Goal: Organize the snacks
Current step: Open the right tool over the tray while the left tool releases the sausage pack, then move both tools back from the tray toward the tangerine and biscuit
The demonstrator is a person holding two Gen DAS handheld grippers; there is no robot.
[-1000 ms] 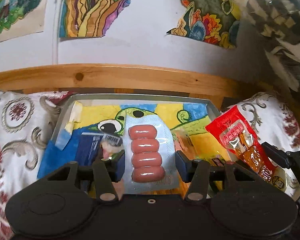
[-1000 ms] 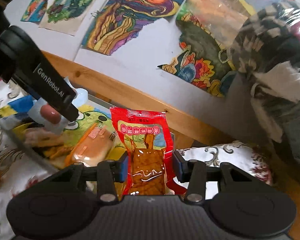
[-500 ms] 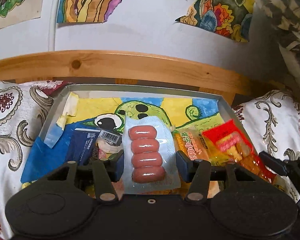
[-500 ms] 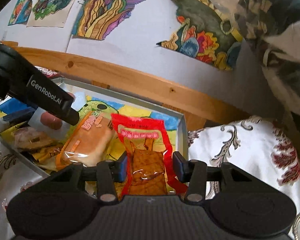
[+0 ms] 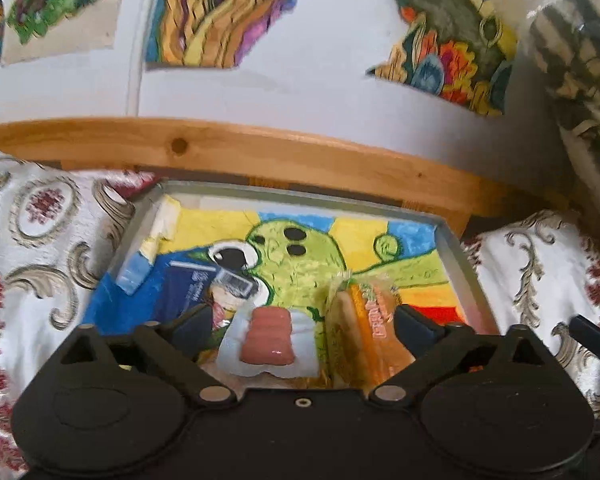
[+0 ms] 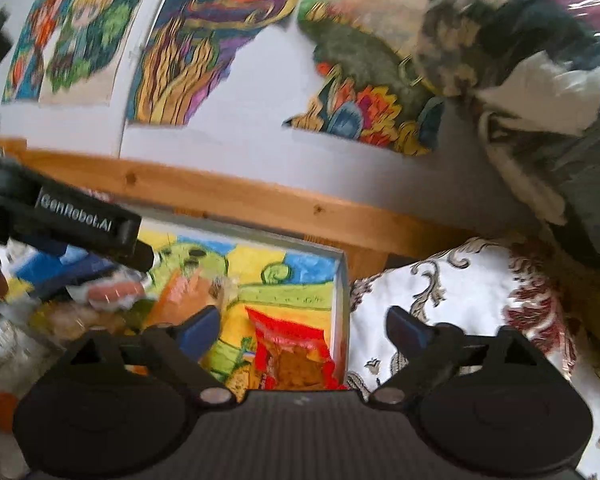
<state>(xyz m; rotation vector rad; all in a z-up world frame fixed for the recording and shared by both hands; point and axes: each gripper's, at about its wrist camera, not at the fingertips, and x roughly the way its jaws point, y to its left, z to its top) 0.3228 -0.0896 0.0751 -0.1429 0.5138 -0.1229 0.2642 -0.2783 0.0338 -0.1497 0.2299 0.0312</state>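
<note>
A grey metal tray (image 5: 300, 197) lined with a bright cartoon drawing lies on the patterned cloth. In the left wrist view a clear pack of pink sausages (image 5: 269, 340) rests in the tray beside an orange bread pack (image 5: 366, 326). My left gripper (image 5: 304, 325) stands wide open around both without touching them. In the right wrist view a red snack pack (image 6: 292, 354) lies in the tray's right corner (image 6: 340, 280). My right gripper (image 6: 303, 328) is open above it and holds nothing. A black finger (image 6: 84, 227) of the left gripper reaches in from the left over the sausages (image 6: 112, 292).
A dark blue packet (image 5: 188, 292) lies at the tray's left. A wooden rail (image 5: 260, 148) runs behind the tray, below a wall with coloured drawings. Bagged striped fabric (image 5: 580, 60) is piled at the right. White and red patterned cloth (image 5: 540, 272) flanks the tray.
Both grippers have opened. The sausage pack and the red snack pack dropped out of them and now lie in the tray. Both cameras have pulled back a little.
</note>
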